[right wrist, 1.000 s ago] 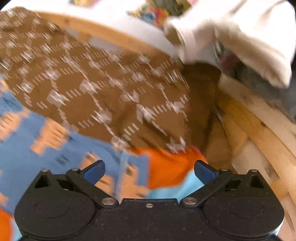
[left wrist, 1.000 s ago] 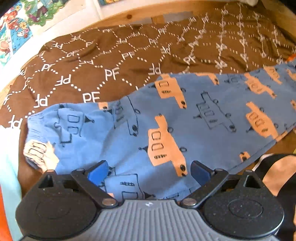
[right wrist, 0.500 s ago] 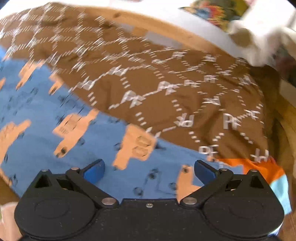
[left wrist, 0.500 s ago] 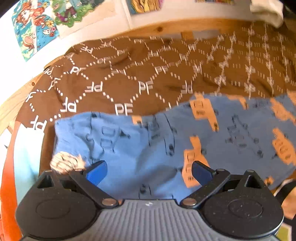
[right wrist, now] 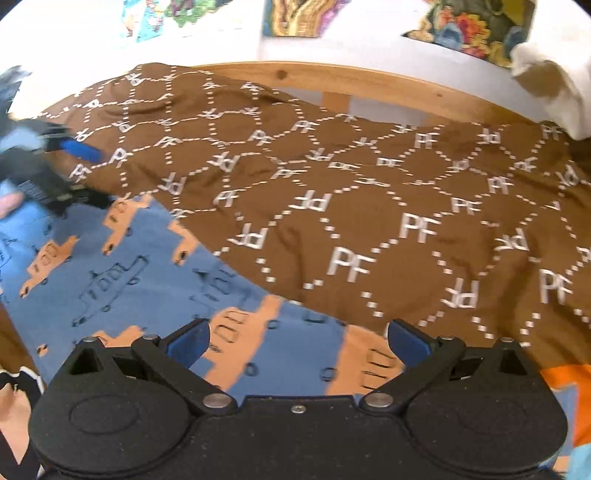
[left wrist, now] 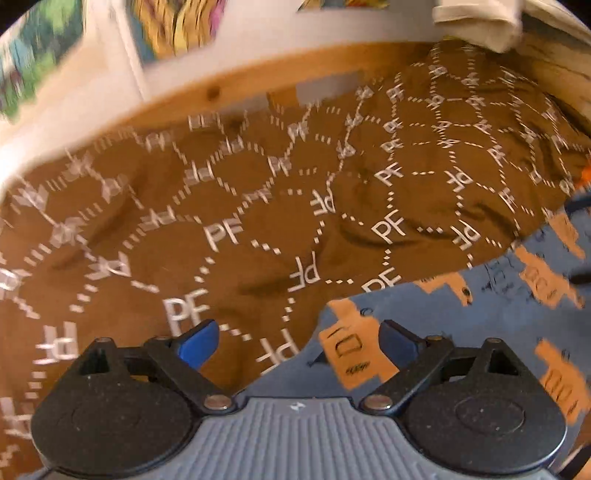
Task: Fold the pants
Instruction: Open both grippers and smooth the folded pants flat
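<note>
your left claw [left wrist: 297,341] is wide open and holds nothing; the blue pants [left wrist: 480,317] lie under its right finger. your right claw [right wrist: 297,341] is wide open too, empty, over the pants [right wrist: 122,273] spread on the brown blanket [right wrist: 369,206].

A brown "PF"-patterned blanket [right wrist: 369,206] covers the wooden-framed bed [right wrist: 369,83] below colourful wall posters [right wrist: 291,16].

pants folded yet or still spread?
Spread, as far as visible: the blue pants lie flat in one long layer across the brown blanket, no fold edge in view. Ends are out of frame.
</note>
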Available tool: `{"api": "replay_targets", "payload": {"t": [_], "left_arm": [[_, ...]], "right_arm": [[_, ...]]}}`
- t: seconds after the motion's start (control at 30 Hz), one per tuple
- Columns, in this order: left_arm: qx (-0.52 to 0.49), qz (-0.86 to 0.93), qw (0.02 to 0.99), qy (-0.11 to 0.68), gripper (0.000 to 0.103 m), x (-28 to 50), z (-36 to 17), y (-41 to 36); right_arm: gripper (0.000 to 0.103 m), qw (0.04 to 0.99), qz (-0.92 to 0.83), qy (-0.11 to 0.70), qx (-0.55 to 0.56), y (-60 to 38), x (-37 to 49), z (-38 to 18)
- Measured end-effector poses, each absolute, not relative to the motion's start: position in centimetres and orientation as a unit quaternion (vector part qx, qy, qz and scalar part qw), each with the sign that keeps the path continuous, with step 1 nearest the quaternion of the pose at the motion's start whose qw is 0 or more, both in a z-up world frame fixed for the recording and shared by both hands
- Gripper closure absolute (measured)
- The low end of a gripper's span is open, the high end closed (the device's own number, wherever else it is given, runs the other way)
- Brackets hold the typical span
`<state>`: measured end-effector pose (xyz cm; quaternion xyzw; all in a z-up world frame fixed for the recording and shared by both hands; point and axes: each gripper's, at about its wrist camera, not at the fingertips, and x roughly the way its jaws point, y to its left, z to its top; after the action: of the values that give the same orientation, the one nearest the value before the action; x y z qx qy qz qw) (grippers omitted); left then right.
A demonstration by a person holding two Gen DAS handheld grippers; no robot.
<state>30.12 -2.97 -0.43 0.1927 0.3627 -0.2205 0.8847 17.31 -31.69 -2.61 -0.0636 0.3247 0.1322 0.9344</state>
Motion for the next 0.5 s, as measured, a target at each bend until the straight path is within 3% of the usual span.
{"api": "replay_targets", "payload": {"t": [0.2,0.27,0.3,0.33,0.4,0.43,0.5], "left_arm": [[0.097,-0.211,0.857,0.460,0.016,34.6,-1.6,-2.9],[0.086,-0.211,0.850,0.475,0.035,35.2,-1.7,-3.0],[0.086,-0.214,0.844,0.484,0.055,35.5,-1.8,-3.2],[0.088,-0.219,0.836,0.496,0.066,35.7,-2.0,-3.5],[0.093,-0.223,0.827,0.509,0.075,36.0,-2.3,-4.1],[0.101,-0.225,0.826,0.507,0.087,35.9,-2.3,-4.5],[0.116,-0.218,0.832,0.497,0.094,35.5,-2.0,-5.1]], "right_arm": [[0.001,0.931,0.143,0.331,-0.056,-31.1,17.1,-3.3],[0.001,0.930,0.140,0.335,-0.050,-31.4,16.8,-3.4],[0.001,0.930,0.139,0.336,-0.048,-31.5,16.7,-3.4],[0.001,0.931,0.136,0.336,-0.044,-31.7,16.4,-3.4],[0.001,0.932,0.131,0.336,-0.031,-32.3,15.8,-3.4],[0.001,0.933,0.124,0.337,-0.022,-32.6,15.4,-3.4],[0.001,0.934,0.113,0.340,-0.007,-33.4,14.5,-3.6]]}}
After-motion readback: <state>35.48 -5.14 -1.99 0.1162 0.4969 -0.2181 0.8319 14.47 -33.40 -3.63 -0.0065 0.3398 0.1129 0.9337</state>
